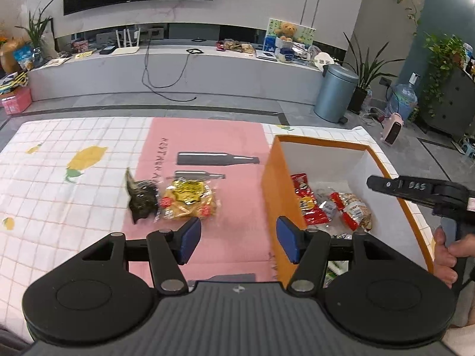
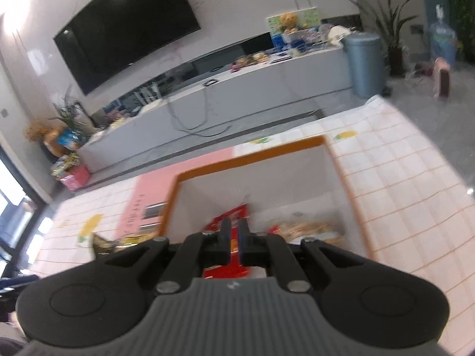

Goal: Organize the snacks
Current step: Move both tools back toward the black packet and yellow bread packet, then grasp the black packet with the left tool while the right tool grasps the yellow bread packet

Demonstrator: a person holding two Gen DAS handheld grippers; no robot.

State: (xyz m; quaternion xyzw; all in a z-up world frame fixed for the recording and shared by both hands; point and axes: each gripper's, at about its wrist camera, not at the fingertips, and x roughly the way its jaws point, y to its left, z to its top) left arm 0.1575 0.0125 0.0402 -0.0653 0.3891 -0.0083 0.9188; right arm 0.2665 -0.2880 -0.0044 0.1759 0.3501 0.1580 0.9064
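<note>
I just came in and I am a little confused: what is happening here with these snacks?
A person is sorting snacks into an orange box. The right tool is over the box with its jaws nearly shut. The left tool is open and empty. A yellow packet and a dark packet lie on the tablecloth.

The left hand-held gripper [image 1: 237, 241] gapes wide (empty); the right hand-held gripper [image 2: 234, 237] is nearly closed.

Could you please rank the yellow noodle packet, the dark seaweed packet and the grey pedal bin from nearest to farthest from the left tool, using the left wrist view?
1. Yellow noodle packet, just ahead, slightly left of the left tool.
2. Dark seaweed packet, further left, beside it.
3. Grey pedal bin, far right, on the floor.
</note>
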